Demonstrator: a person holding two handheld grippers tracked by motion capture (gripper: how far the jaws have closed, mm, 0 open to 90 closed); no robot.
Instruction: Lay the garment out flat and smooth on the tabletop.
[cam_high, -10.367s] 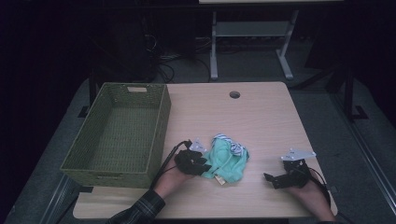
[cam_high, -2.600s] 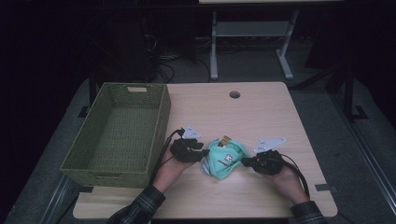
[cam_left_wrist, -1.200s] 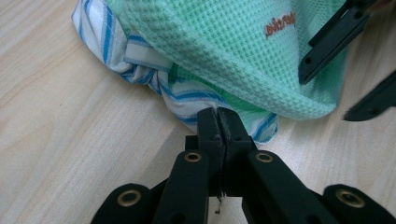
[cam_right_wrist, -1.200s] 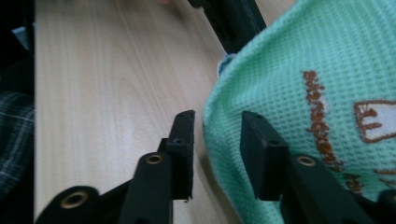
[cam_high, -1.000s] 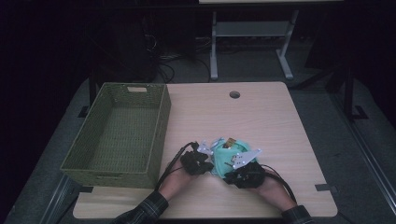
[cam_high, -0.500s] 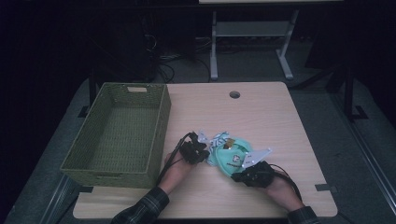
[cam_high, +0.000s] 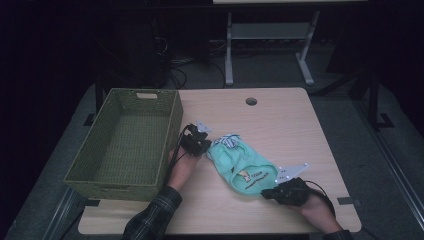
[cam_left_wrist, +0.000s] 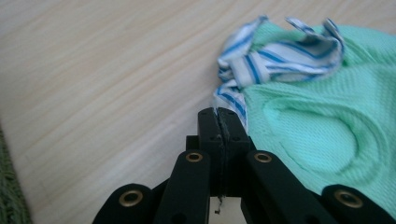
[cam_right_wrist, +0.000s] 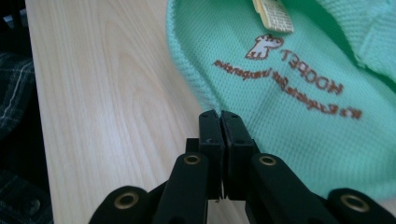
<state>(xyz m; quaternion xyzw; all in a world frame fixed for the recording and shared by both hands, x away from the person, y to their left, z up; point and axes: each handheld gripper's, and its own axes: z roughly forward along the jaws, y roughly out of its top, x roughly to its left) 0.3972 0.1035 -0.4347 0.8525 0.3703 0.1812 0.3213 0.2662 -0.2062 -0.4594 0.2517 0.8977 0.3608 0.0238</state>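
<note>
Looking down, I saw the wooden table (cam_high: 280, 120) with the green wicker basket (cam_high: 125, 140) at left. A mint-green garment (cam_high: 245, 167) lay stretched between my hands. My left gripper (cam_high: 204, 145) was clamped on its striped collar (cam_left_wrist: 275, 51); my right gripper (cam_high: 272, 192) pinched the hem. The right gripper view revealed brown lettering (cam_right_wrist: 299, 88).

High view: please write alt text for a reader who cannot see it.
A person stretches a small mint-green garment across a wooden table, the left gripper shut on its striped end and the right gripper shut on its hem. An empty green woven basket stands at the left.
</note>
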